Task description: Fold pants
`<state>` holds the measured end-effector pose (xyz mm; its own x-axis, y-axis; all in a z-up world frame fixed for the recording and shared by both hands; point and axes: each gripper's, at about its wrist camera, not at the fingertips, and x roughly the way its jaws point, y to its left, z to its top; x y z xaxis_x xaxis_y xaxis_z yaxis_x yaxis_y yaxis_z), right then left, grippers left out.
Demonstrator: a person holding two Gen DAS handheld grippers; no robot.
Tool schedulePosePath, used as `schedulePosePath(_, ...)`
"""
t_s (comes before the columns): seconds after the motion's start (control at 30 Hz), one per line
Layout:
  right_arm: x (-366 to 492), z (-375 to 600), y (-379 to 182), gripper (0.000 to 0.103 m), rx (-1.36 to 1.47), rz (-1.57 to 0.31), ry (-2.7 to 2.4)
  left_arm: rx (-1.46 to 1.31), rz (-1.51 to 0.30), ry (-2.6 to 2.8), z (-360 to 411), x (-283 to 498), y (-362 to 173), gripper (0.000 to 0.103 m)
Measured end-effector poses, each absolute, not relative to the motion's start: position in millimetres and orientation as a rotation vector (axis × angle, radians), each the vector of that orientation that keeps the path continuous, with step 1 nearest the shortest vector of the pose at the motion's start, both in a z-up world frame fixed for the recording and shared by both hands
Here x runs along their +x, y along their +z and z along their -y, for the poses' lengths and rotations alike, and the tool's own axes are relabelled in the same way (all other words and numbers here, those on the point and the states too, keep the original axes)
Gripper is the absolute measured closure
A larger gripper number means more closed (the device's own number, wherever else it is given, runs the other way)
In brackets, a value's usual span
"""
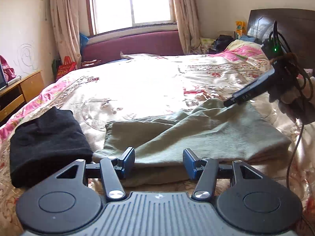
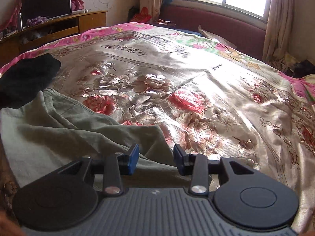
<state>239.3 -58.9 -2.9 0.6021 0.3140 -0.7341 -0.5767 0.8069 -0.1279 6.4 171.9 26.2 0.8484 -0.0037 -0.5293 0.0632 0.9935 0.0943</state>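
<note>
Left view, pants: the green pants (image 1: 196,135) lie partly folded on the flowered bedspread (image 1: 137,82), wrinkled, with a doubled edge nearest the camera.
Left view, left gripper: the left gripper (image 1: 159,162) sits at the near edge of the pants with its fingers apart and nothing between them; whether the tips touch the cloth cannot be told.
Left view, right gripper: only this view shows the right gripper (image 1: 229,103) from outside, held in a hand (image 1: 289,102) at the right, its tip down at the far right part of the pants (finger gap not readable from this angle).
Left view, other: a black folded garment (image 1: 47,145) lies just beside the pants on the left.
Right view, pants: the pants (image 2: 59,133) fill the lower left, creased, running under the gripper.
Right view, right gripper: the right gripper (image 2: 156,160) has its fingers apart above the edge of the pants, holding nothing.
Right view, other: only here a wooden cabinet (image 2: 59,27) with a dark screen (image 2: 46,3) shows in full; the black garment (image 2: 25,78) lies at the far left, beyond the pants.
</note>
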Motion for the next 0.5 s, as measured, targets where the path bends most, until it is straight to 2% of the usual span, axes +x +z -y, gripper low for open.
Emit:
schedulePosePath(0.13, 252, 70, -32, 0.067, -0.527, -0.838, 0.436, 0.103, -0.532, -0.062, -173, 32, 26, 0.035)
schedulePosePath(0.37, 252, 75, 4, 0.064, -0.35, -0.768, 0.557, 0.157, -0.523, -0.164, -139, 97, 14, 0.034)
schedulePosePath(0.5, 262, 32, -16, 0.063, -0.463, -0.792, 0.618, 0.207, -0.597, -0.187, -133, 107, -9, 0.032)
